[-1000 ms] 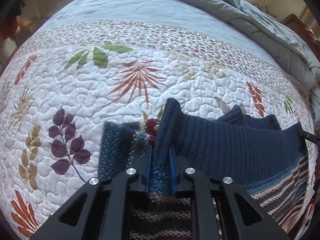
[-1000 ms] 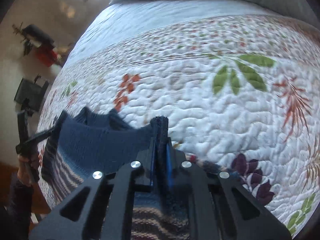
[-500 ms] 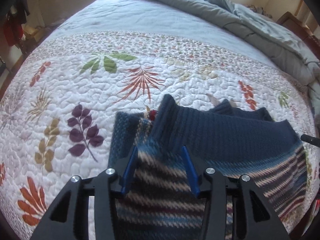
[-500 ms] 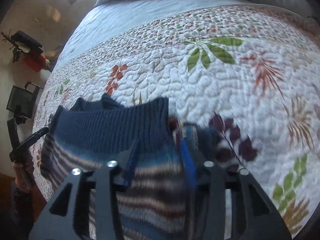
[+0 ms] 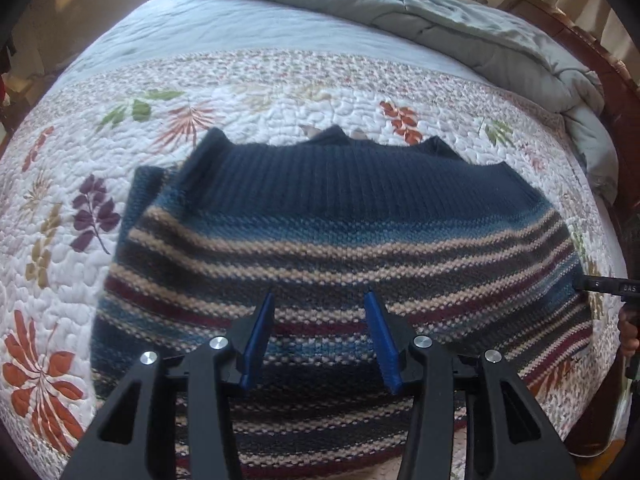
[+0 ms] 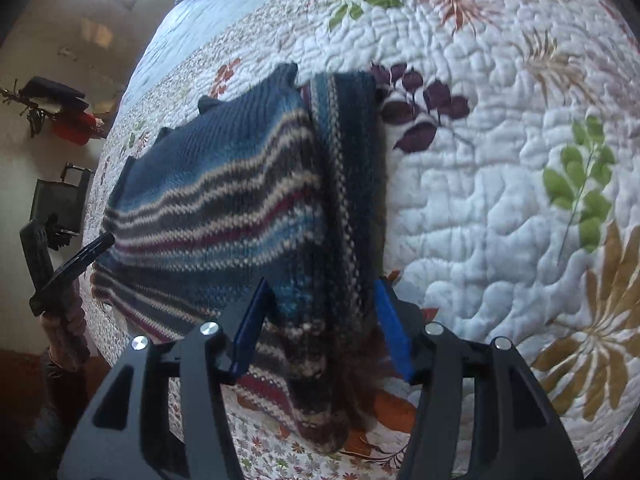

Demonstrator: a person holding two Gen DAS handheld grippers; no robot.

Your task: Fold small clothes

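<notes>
Both jaws opened off the sweater (image 5: pixel 340 220) hem, sweater dropped flat on quilt (image 5: pixel 280 92), grippers drawn back

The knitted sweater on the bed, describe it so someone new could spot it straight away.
Find the bed's white leaf-print quilt. On its near part lies the sweater, folded flat: the only knit there, with a plain navy ribbed band above tan, maroon and blue stripes.

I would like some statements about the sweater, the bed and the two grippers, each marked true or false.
1. The striped sweater lies on the floral quilt. True.
2. The left gripper clamps the sweater. False: its jaws stand open above it.
3. The right gripper is open. True.
4. The sweater's ribbed band is red. False: it is dark navy.
5. A grey duvet is bunched at the bed's far end. True.
</notes>
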